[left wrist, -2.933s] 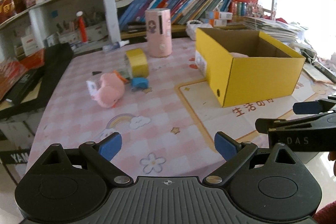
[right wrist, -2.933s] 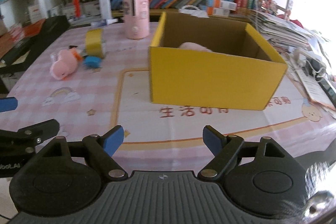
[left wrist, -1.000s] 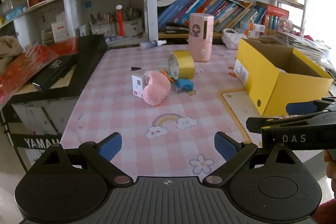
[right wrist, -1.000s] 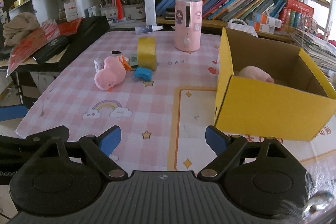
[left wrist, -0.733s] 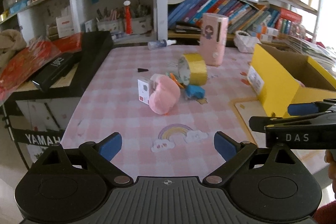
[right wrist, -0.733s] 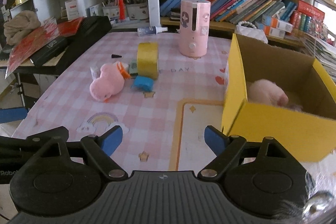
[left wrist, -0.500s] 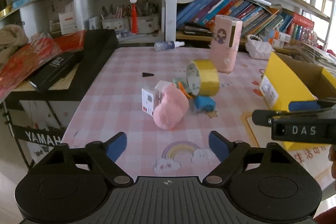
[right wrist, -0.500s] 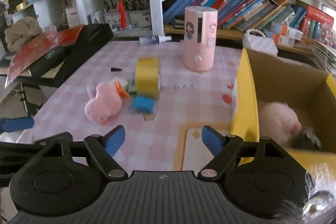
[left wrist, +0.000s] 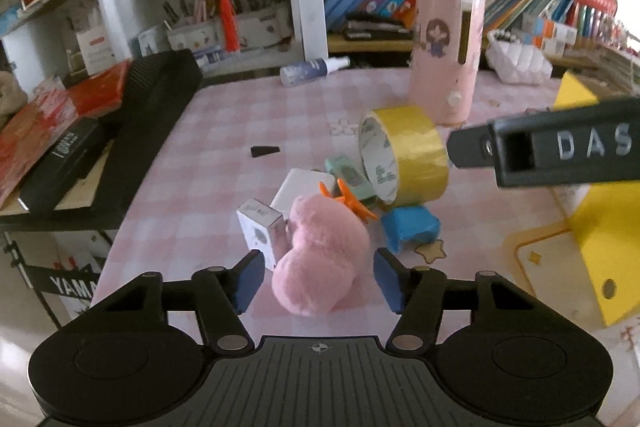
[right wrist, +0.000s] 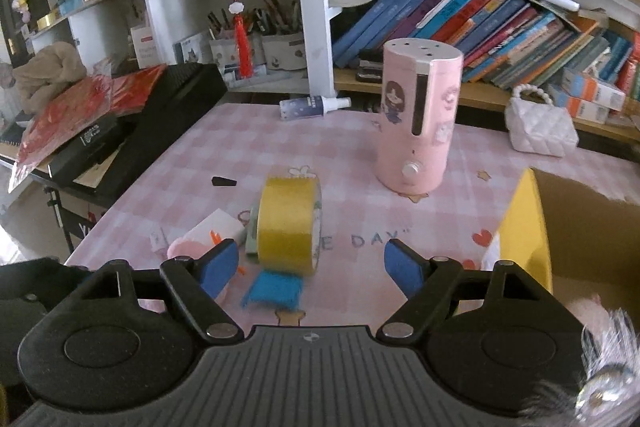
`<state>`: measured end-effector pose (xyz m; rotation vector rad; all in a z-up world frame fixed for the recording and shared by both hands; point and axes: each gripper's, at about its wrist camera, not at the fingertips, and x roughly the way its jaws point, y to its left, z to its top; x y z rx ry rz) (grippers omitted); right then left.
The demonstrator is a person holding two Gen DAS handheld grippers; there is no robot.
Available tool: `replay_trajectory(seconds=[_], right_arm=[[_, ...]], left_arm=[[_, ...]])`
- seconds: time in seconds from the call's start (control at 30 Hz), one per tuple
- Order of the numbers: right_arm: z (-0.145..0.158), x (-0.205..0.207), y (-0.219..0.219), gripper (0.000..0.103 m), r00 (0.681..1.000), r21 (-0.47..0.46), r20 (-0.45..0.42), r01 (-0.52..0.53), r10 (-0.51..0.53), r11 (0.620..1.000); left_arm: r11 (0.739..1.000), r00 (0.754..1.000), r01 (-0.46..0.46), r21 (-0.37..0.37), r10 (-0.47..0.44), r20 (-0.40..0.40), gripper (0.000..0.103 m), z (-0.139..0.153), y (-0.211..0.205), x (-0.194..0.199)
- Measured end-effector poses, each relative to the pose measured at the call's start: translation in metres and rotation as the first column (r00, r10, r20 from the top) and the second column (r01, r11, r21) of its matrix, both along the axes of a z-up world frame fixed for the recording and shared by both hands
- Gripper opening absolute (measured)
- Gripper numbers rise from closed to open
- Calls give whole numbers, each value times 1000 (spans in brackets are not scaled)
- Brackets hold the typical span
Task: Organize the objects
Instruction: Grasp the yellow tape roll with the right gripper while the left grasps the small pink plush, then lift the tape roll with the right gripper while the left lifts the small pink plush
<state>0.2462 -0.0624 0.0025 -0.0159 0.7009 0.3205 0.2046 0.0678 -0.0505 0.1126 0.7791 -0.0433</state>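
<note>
A pink plush toy [left wrist: 320, 259] lies on the pink checked tablecloth [left wrist: 224, 115], right between the blue pads of my left gripper [left wrist: 318, 281]. Its jaws are closing, and a thin gap still shows on each side of the plush. Behind the plush stand a small white box [left wrist: 260, 231], an orange clip [left wrist: 352, 199], a blue block [left wrist: 408, 227] and an upright yellow tape roll [left wrist: 404, 155]. My right gripper [right wrist: 311, 265] is open just short of the tape roll [right wrist: 288, 227], with nothing held. One of its fingers [left wrist: 560, 147] crosses the left wrist view.
A yellow cardboard box [right wrist: 528, 227] stands at the right with another pink plush [right wrist: 584, 311] inside. A pink cylinder [right wrist: 416, 123], a spray bottle [right wrist: 312, 107] and a white bag [right wrist: 540, 127] stand farther back. A black case [left wrist: 152, 95] lines the table's left edge.
Both grippers have moved forward to the cluster of small objects. The left jaws have narrowed around the pink plush. The yellow box has slid off to the right of both views.
</note>
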Motion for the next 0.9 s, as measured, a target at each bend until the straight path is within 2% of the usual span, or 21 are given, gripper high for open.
replay_trajectory(seconds=[0.13,0.33,0.4,0.5,0.57,0.67,0.9], right_arm=[[-7,23,7,80,999,4,-36,-24,24,1000],[-23,54,25,80,995,6,-84,-61,61,998],[-28,63,32,80,993,-2,-93,-72,71,997],[-36,72,38,69,992,-23,-97,-85,82,996],[-41,78,40,40,989,-30,-115,-92,88,995],[-42,79,35,40,988,-14,-125,-94,91,996],[-17,60,11,38,997,11,-46,-55,55,998]], left_arm=[[1000,999,-4,13,5,-35,56,-12,-1,16],[1000,997,11,-11,-12,-70,56,-22,-3,30],[1000,997,14,-6,-15,-79,51,-27,-5,33],[999,995,21,-31,-24,-99,44,-30,-5,37],[999,994,20,-39,-24,-104,42,-28,-5,38],[998,996,28,-62,-33,-81,41,-19,-5,33],[988,1000,5,-152,-8,-17,41,11,9,7]])
